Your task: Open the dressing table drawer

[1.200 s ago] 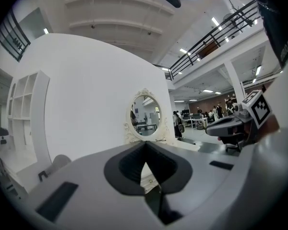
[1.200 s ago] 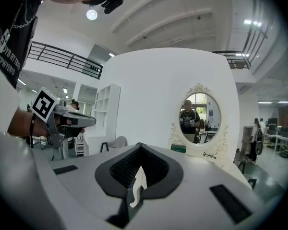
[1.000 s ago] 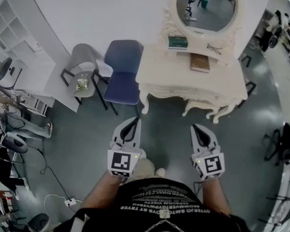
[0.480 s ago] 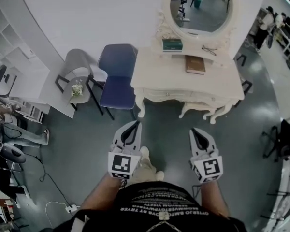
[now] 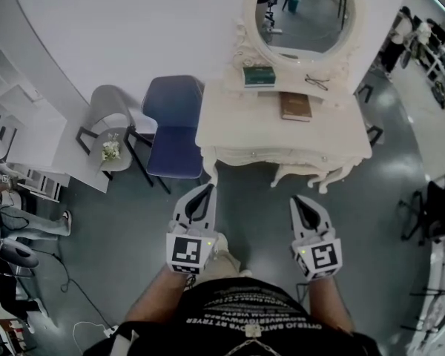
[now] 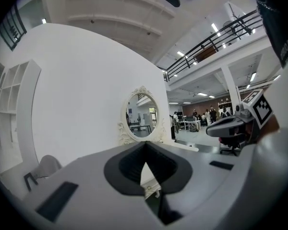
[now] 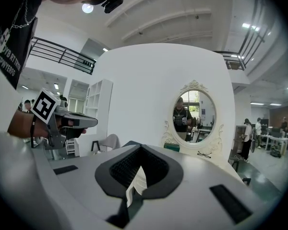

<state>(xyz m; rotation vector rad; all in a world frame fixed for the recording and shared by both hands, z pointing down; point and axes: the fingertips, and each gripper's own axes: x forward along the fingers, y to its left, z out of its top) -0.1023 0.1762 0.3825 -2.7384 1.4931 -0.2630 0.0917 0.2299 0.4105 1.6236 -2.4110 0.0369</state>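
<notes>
- Here, the left claw (image 5: 206, 189) is closed and empty, held above the floor, well short of the desk (image 5: 230, 128).
- The right claw (image 5: 297, 199) is likewise closed on nothing.
- The drawer (image 5: 282, 154) sits shut in the desk's front, below a book (image 5: 294, 105), with both claws pointing toward it.

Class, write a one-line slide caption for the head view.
Shut and empty, the left gripper and right gripper point at the white dressing table, its drawer closed.

Left gripper (image 5: 205, 191) and right gripper (image 5: 297, 201) hang over the floor (image 5: 256, 206), short of the table (image 5: 241, 124); a book (image 5: 294, 106) and green box (image 5: 259, 75) sit below the mirror (image 5: 304, 13).
</notes>
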